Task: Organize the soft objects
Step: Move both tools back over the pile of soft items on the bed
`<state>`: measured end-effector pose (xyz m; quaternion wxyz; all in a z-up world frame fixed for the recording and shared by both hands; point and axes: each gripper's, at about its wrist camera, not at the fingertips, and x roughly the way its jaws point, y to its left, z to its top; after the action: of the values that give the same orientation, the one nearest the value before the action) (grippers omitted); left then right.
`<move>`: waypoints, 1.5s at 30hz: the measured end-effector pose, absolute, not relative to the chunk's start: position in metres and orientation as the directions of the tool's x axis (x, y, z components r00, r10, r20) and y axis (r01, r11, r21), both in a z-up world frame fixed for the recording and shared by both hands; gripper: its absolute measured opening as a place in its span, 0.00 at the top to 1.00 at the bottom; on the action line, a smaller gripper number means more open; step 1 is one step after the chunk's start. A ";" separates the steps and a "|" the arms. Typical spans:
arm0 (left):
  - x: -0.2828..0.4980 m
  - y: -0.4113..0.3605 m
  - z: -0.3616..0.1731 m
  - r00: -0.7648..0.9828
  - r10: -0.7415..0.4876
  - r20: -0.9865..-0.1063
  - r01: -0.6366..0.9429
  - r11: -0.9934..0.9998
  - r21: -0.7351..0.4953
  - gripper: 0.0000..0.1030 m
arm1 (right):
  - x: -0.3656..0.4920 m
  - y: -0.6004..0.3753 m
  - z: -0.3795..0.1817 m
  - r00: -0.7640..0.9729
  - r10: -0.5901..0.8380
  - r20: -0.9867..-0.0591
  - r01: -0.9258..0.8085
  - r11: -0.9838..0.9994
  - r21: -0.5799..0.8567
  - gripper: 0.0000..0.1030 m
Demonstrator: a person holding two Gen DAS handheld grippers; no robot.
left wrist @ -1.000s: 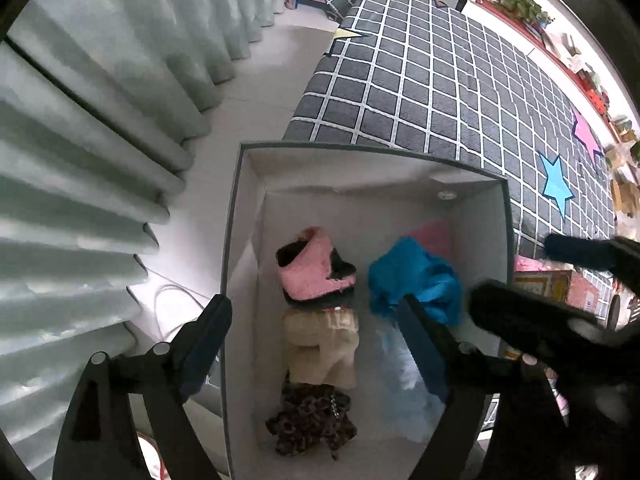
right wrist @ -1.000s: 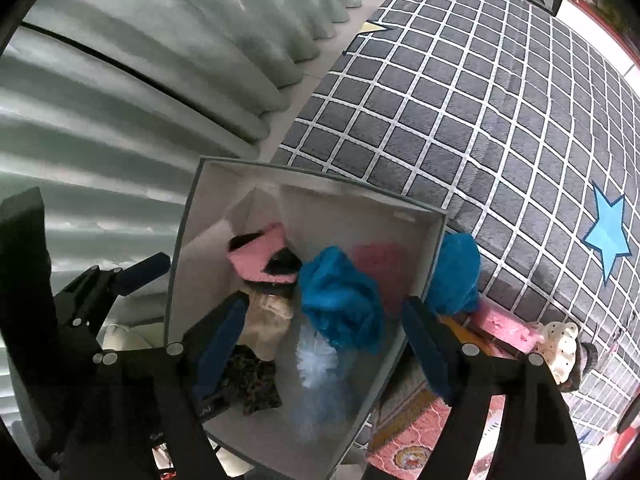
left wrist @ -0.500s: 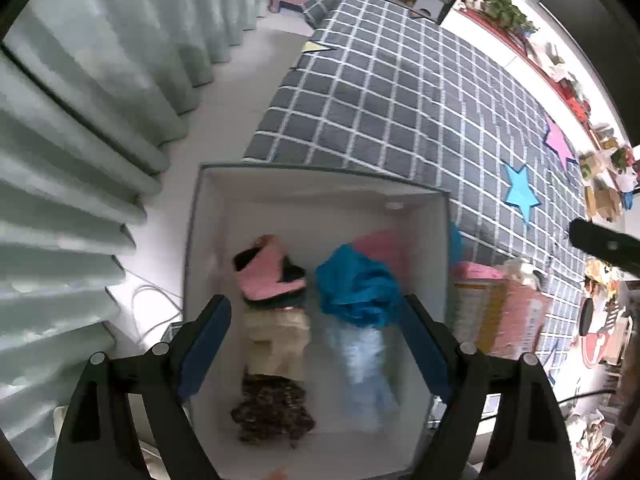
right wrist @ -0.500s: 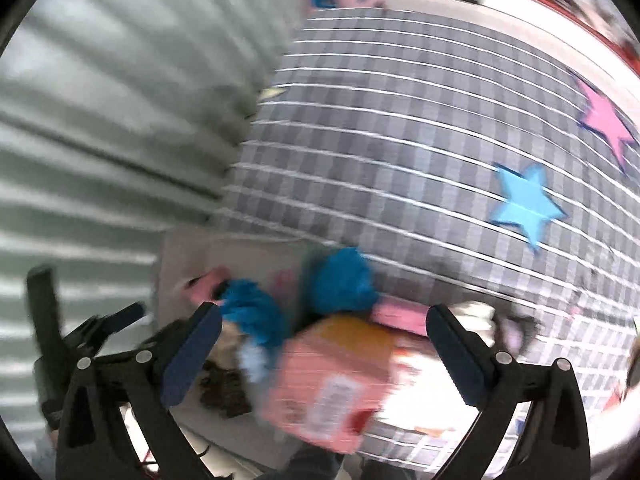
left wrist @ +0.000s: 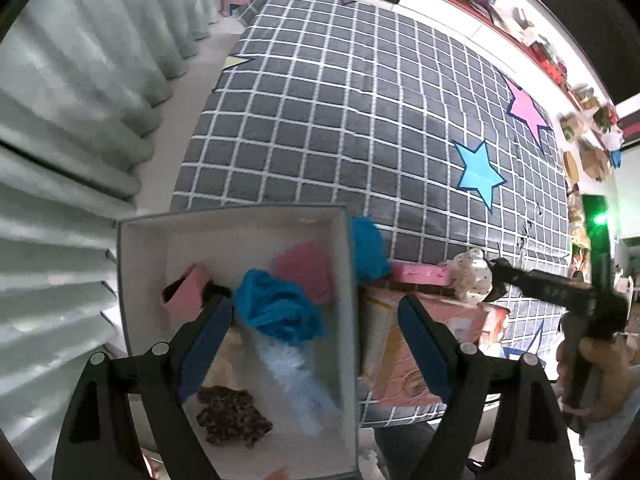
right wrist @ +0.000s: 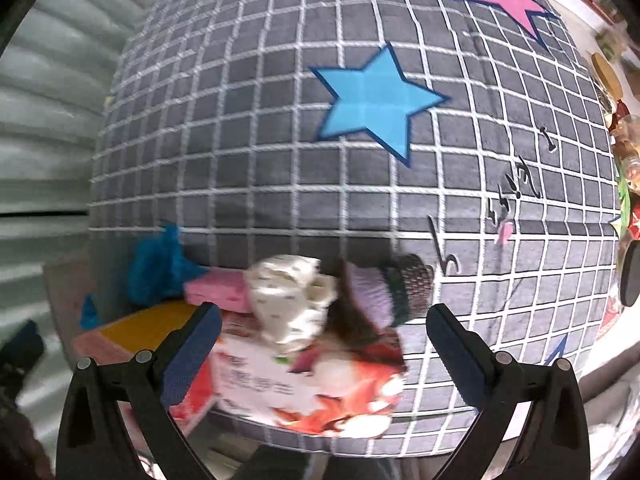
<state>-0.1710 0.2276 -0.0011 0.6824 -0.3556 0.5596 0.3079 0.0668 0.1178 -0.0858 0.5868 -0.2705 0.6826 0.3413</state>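
Note:
A grey storage box (left wrist: 344, 248) stands beside the bed and holds several soft items: a bright blue cloth (left wrist: 276, 312), a pink cloth (left wrist: 306, 270), a pink and black piece (left wrist: 186, 294), a light blue piece (left wrist: 296, 376) and a leopard-print piece (left wrist: 232, 416). My left gripper (left wrist: 316, 340) is open and empty above the box. My right gripper (right wrist: 324, 352) is open and empty over a cream dotted cloth (right wrist: 288, 296), a purple and dark sock bundle (right wrist: 384, 292), a pink item (right wrist: 216, 292) and a blue cloth (right wrist: 156, 268) on the bed edge.
The bed has a grey checked cover (left wrist: 360, 120) with a blue star (right wrist: 376, 100) and a pink star (left wrist: 526, 110). A pink-orange carton (right wrist: 280, 384) lies at the bed's near edge. Pale curtains (left wrist: 60, 120) hang at the left. Shelves (left wrist: 560, 72) line the far wall.
My right gripper has swung right, from over the box to over the soft items on the bed edge. My left gripper has shifted right, so the box now sits lower left in its view.

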 end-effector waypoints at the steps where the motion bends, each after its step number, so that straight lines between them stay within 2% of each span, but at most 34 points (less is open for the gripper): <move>1: -0.165 0.226 -0.001 0.181 0.019 -0.983 -0.814 0.563 -0.139 0.15 | 0.067 0.117 -0.090 -0.176 0.027 -0.984 -0.773 0.616 0.155 0.00; 6: -0.139 0.219 -0.003 0.151 0.014 -0.989 -0.801 0.588 -0.113 0.15 | 0.054 0.123 -0.116 -0.204 -0.014 -0.979 -0.817 0.553 0.163 0.00; 8: -0.130 0.217 -0.005 0.136 0.011 -0.991 -0.799 0.592 -0.103 0.15 | 0.049 0.128 -0.125 -0.174 -0.048 -0.984 -0.848 0.516 0.125 0.00; 13: -0.122 0.213 -0.008 0.111 0.008 -0.994 -0.801 0.593 -0.085 0.15 | 0.061 0.126 -0.137 -0.026 -0.102 -0.994 -0.892 0.452 -0.023 0.00; 17: -0.121 0.215 -0.008 0.099 0.012 -0.995 -0.813 0.577 -0.074 0.15 | 0.102 0.111 -0.111 0.154 -0.051 -0.987 -0.816 0.557 -0.156 0.00; 19: -0.121 0.217 -0.008 0.097 0.014 -0.995 -0.819 0.569 -0.072 0.15 | 0.108 0.112 -0.093 0.101 0.065 -0.993 -0.810 0.585 -0.044 0.00; 21: -0.121 0.219 -0.007 0.091 0.018 -0.996 -0.824 0.563 -0.065 0.15 | 0.098 0.126 -0.086 -0.017 0.132 -0.991 -0.846 0.526 0.085 0.00; 23: -0.123 0.220 -0.006 0.084 0.022 -0.996 -0.830 0.554 -0.057 0.15 | 0.076 0.143 -0.089 -0.143 0.129 -0.981 -0.884 0.430 0.186 0.00; 28: -0.135 0.220 0.001 0.075 0.041 -0.996 -0.850 0.525 -0.042 0.15 | 0.037 0.183 -0.104 -0.321 0.118 -0.940 -0.878 0.335 0.343 0.00; 32: -0.148 0.220 0.004 0.070 0.042 -0.997 -0.871 0.489 -0.040 0.15 | 0.007 0.217 -0.118 -0.390 0.062 -0.919 -0.890 0.232 0.394 0.00; 39: -0.158 0.218 0.004 0.066 0.038 -0.997 -0.894 0.447 -0.043 0.15 | -0.037 0.243 -0.147 -0.274 -0.039 -0.961 -0.962 -0.003 0.275 0.00; 45: -0.158 0.216 0.003 0.064 0.034 -0.997 -0.899 0.436 -0.043 0.15 | -0.040 0.239 -0.151 -0.081 0.013 -0.997 -0.996 -0.042 0.080 0.00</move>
<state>-0.1575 0.2163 0.0028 0.6241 -0.3776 0.5729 0.3737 -0.0405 0.2393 -0.1513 0.4724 -0.4861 0.5056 0.5337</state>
